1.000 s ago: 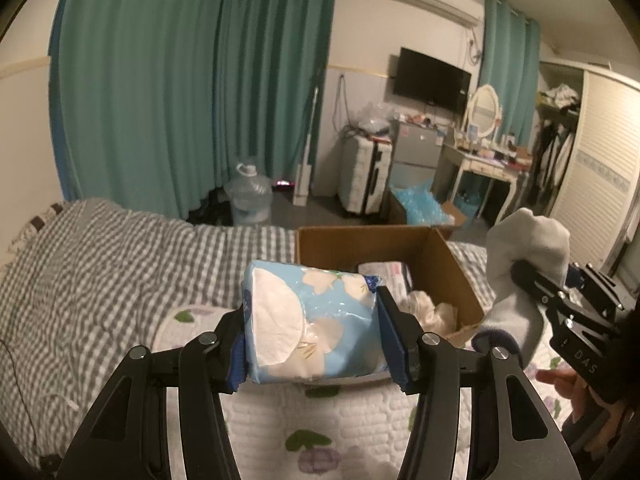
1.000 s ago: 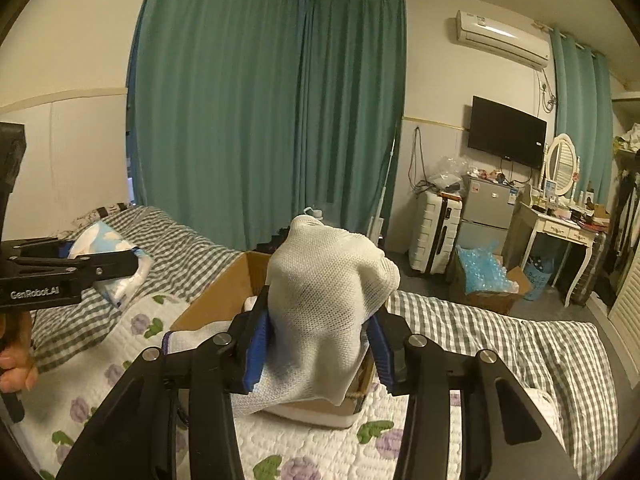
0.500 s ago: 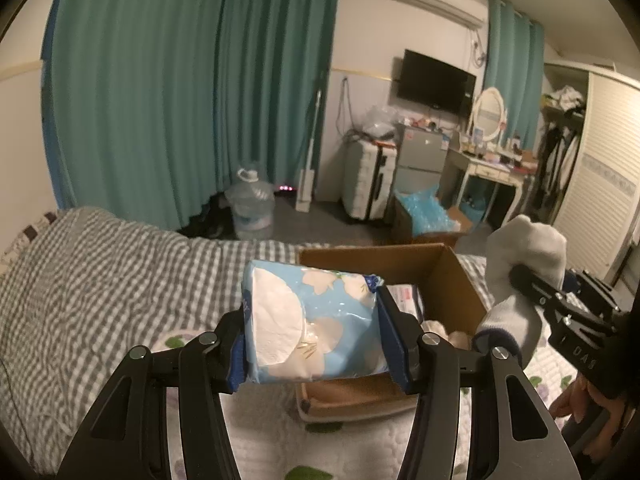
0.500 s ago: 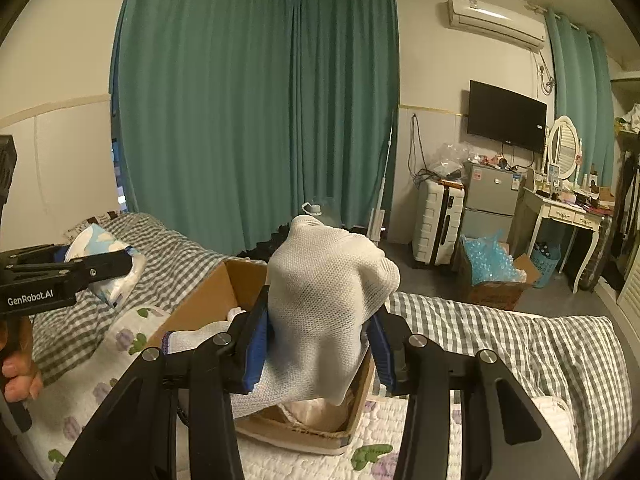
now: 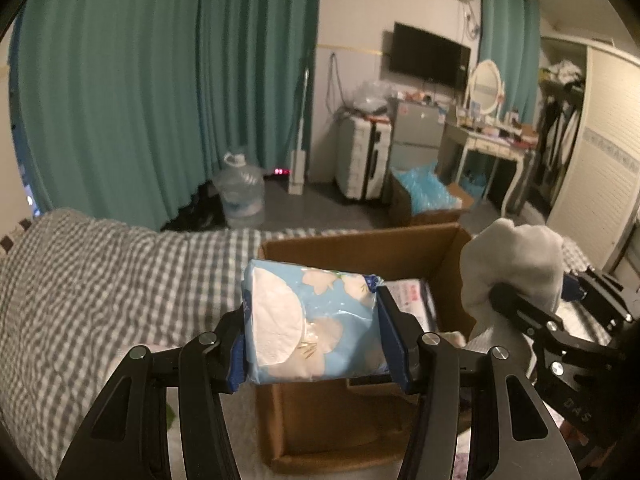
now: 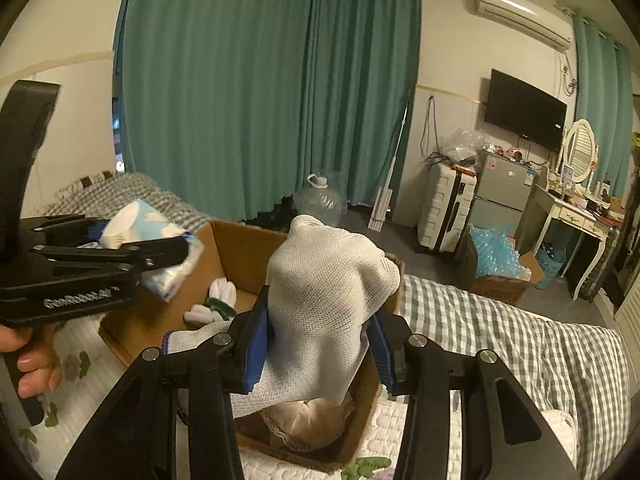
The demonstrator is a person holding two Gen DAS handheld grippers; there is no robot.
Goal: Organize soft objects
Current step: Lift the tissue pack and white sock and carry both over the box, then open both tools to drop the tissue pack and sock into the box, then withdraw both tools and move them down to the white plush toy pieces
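My left gripper (image 5: 316, 340) is shut on a blue tissue pack with white flowers (image 5: 312, 328) and holds it over the near left part of an open cardboard box (image 5: 360, 244) on the bed. My right gripper (image 6: 320, 348) is shut on a white mesh cloth (image 6: 324, 304) and holds it above the same box (image 6: 224, 248). In the right wrist view the left gripper (image 6: 160, 256) with the tissue pack (image 6: 148, 220) is at the left. In the left wrist view the right gripper (image 5: 532, 304) and cloth (image 5: 512, 260) are at the right.
The box holds white gloves (image 6: 220, 292), a beige soft item (image 6: 312, 420) and a white packet (image 5: 412, 300). It sits on a flowered quilt (image 6: 392, 424) over a grey checked blanket (image 5: 100, 280). Beyond the bed stand a water jug (image 5: 240, 192), a suitcase (image 5: 360, 160) and a dressing table (image 5: 496, 144).
Both grippers have moved forward toward the box with their loads. The box now lies right under and behind the tissue pack and the cloth.
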